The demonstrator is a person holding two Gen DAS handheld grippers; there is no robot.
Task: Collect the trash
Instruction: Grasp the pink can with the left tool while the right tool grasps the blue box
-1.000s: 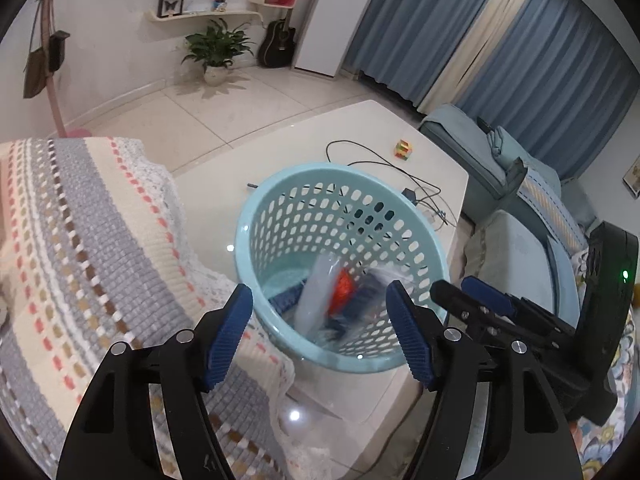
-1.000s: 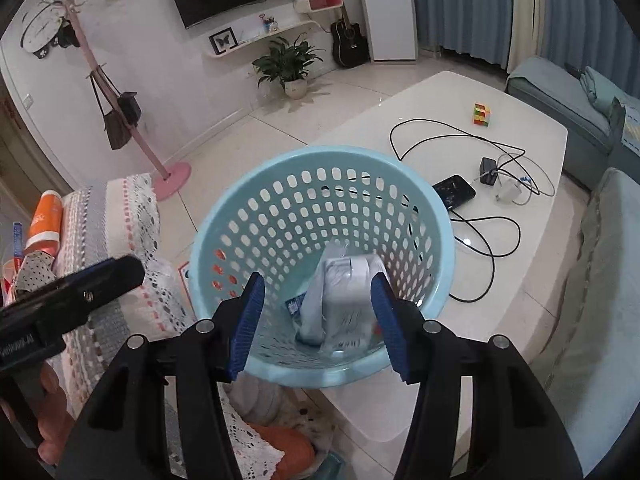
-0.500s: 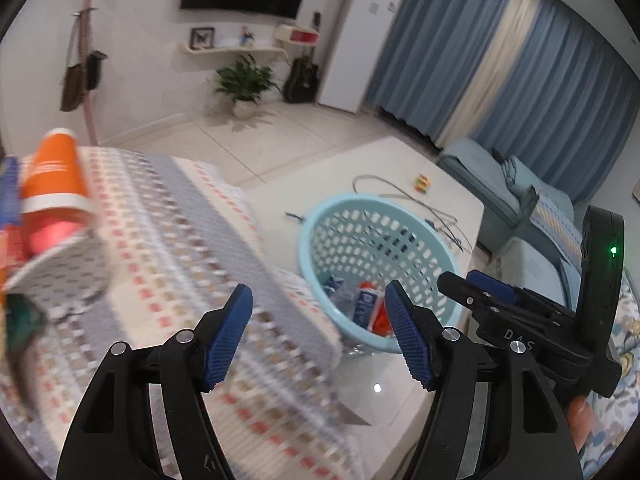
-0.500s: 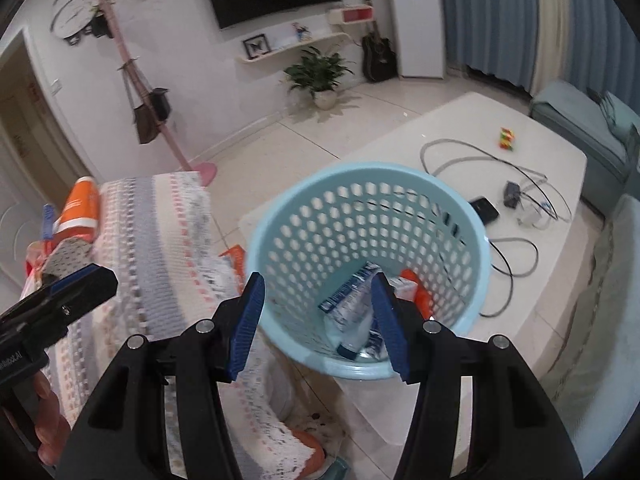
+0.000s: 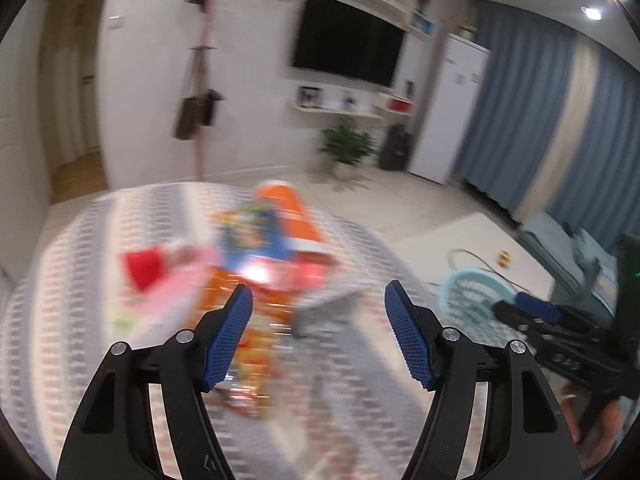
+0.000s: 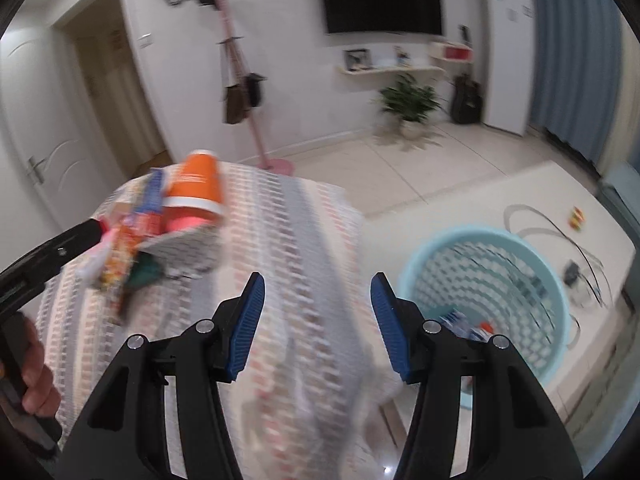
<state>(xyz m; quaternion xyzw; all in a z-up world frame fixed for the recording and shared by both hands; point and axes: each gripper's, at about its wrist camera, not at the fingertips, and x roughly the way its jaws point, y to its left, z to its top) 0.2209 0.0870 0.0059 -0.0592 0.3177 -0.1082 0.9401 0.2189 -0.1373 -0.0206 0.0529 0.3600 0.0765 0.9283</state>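
A blurred heap of trash lies on the patterned blanket: an orange paper cup, a blue snack packet, an orange wrapper and a red piece. My left gripper is open above the near end of the heap, nothing between its blue pads. The right wrist view shows the same orange cup and wrappers at upper left. My right gripper is open and empty over the blanket. The light-blue basket on its right holds several wrappers.
The basket stands on a white table with black cables, a phone and a small colour cube. A pink coat stand, a potted plant, a wall TV and blue curtains fill the background. A hand grips the left tool.
Both grippers have swung left and upward, away from the basket and over the blanket. The trash heap has come into the left view; the basket has slid to the right in both views.
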